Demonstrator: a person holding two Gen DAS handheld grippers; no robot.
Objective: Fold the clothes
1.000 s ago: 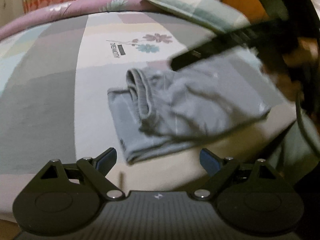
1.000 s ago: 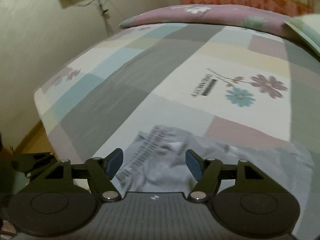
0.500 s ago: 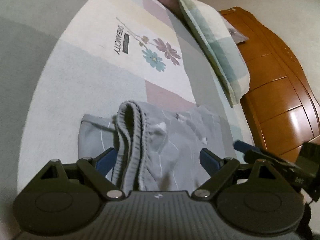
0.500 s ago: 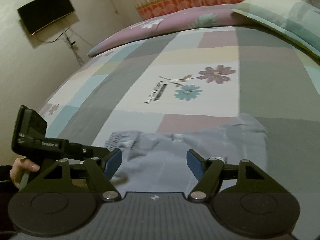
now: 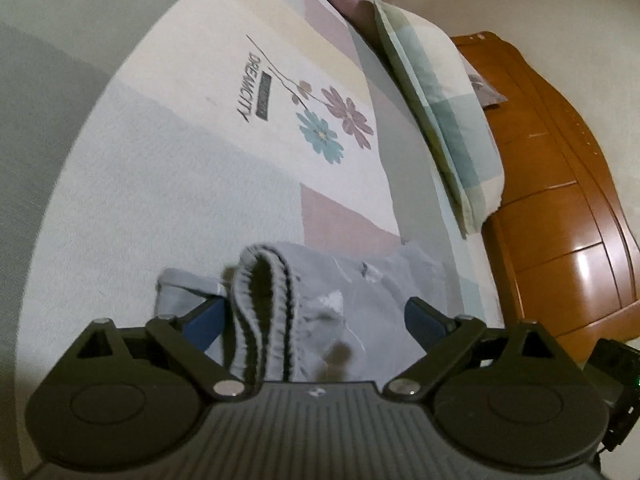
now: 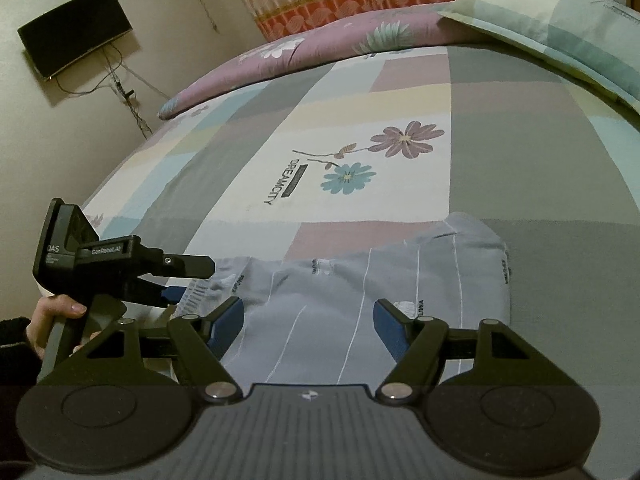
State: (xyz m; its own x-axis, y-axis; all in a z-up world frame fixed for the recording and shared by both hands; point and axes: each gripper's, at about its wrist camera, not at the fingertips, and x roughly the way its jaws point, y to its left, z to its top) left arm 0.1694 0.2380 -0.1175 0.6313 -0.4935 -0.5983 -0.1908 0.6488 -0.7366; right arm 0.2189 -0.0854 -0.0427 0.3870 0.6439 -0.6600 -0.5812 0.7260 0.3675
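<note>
Both grippers, left and right, hover spread wide, empty, over the grey pants on the bed (waistband nearest left).

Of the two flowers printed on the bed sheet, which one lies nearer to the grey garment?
The blue flower. It sits just below the purple flower on the bed sheet, so closer to the grey garment.
</note>
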